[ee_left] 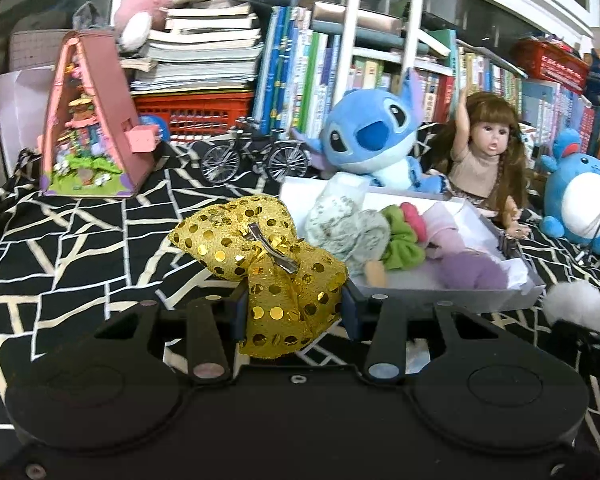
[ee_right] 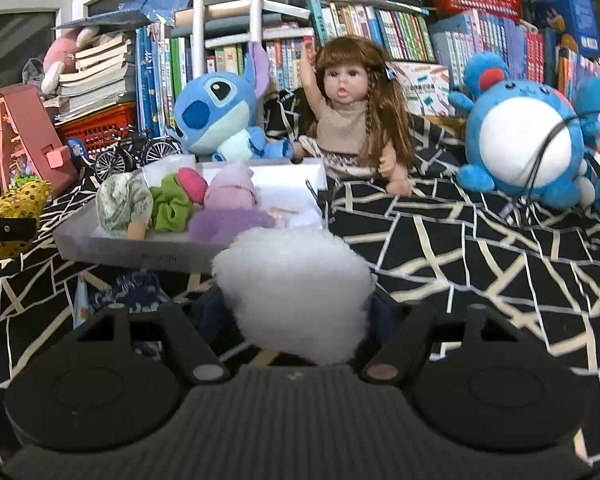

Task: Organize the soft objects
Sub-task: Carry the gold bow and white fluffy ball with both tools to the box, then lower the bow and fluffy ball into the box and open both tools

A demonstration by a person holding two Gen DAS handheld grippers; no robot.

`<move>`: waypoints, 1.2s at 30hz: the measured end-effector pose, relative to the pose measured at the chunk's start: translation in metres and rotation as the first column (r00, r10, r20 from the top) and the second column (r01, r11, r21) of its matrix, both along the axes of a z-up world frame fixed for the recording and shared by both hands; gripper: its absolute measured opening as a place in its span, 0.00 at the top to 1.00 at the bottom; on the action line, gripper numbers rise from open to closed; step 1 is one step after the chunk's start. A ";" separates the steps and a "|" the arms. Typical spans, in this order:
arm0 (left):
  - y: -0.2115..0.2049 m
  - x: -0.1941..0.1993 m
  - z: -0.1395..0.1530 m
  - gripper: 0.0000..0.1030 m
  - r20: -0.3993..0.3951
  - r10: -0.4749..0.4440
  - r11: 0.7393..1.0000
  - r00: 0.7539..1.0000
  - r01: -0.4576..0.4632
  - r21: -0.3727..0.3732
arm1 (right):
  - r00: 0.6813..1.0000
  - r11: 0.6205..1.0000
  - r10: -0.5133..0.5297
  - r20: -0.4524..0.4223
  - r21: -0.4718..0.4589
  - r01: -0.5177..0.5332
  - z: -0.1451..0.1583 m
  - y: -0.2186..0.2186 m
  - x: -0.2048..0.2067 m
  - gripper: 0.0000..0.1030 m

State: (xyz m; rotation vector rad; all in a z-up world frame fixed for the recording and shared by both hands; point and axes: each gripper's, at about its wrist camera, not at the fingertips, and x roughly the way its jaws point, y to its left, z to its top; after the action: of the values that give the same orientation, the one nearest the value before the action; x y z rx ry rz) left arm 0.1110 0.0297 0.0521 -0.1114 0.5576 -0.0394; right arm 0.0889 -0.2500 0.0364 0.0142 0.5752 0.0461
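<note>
My left gripper (ee_left: 294, 312) is shut on a gold sequinned bow (ee_left: 260, 256) with a metal clip, held above the black patterned cloth, left of the white tray (ee_left: 452, 292). My right gripper (ee_right: 296, 312) is shut on a white fluffy pompom (ee_right: 296, 284), in front of the tray (ee_right: 140, 250). The tray holds a grey-green fabric piece (ee_right: 122, 200), a green scrunchie (ee_right: 172, 208), a pink item (ee_right: 192, 184), and purple soft items (ee_right: 232, 216). The bow (ee_right: 16, 208) and the pompom (ee_left: 576, 304) each show in the other wrist view.
A Stitch plush (ee_right: 220, 116), a doll (ee_right: 352, 120) and a blue round plush (ee_right: 524, 140) sit behind the tray. A toy bicycle (ee_left: 256, 156), a pink toy house (ee_left: 92, 120) and a bookshelf (ee_left: 300, 60) stand at the back. A blue patterned cloth (ee_right: 132, 292) lies near my right gripper.
</note>
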 end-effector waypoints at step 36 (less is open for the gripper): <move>-0.038 0.115 -0.014 0.58 -0.142 -0.157 0.987 0.977 0.160 0.014 | 0.981 0.994 0.076 -0.177 0.085 -0.062 0.015 0.016 0.141 0.29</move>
State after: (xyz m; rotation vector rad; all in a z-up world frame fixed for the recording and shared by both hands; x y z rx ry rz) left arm 0.2257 -0.0084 0.0381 -0.0448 0.7069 -0.1810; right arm 0.2301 -0.2344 0.0514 0.0759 0.7547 0.1361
